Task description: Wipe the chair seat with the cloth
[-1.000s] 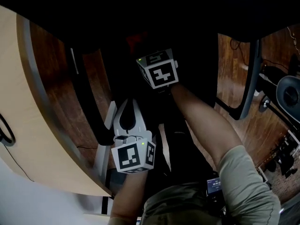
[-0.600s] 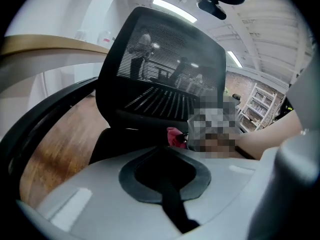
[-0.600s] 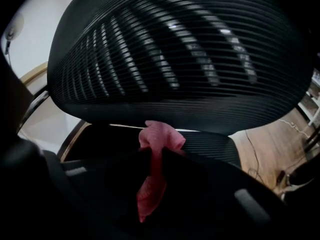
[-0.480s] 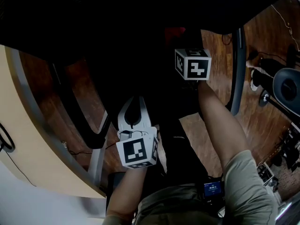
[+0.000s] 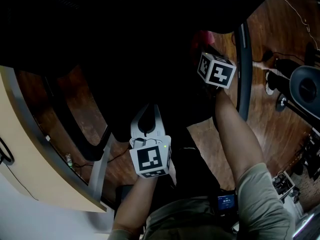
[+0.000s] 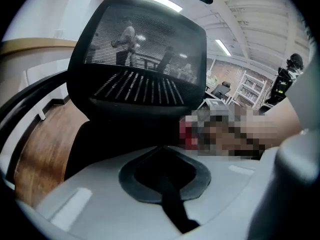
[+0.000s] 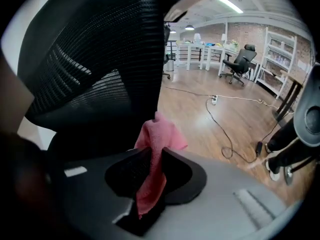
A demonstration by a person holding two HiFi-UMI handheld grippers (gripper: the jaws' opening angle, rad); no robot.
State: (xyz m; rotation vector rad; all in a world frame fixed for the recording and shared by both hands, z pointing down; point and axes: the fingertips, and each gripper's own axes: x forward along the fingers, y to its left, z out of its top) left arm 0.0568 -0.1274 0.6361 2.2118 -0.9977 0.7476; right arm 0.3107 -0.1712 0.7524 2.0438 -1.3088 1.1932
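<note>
Wooden floor, cable lying on it

- Cloth: plain pink.
- Chair back: black mesh with fine horizontal ribbing.
- Chair seat: black.
- Floor: warm brown wood boards.
- Left gripper and right gripper: pale grey shells, black pads.
- Marker cubes: white with black square patterns.
- Desk, left: pale beige, grey edge.
- Sleeve, near right: olive.

The head view is dim and underexposed: the chair is a near-black mass and only the wooden floor catches some light. Both gripper views are brighter, lit by ceiling strip lights, with strong fisheye bending and dark vignetted corners.
</note>
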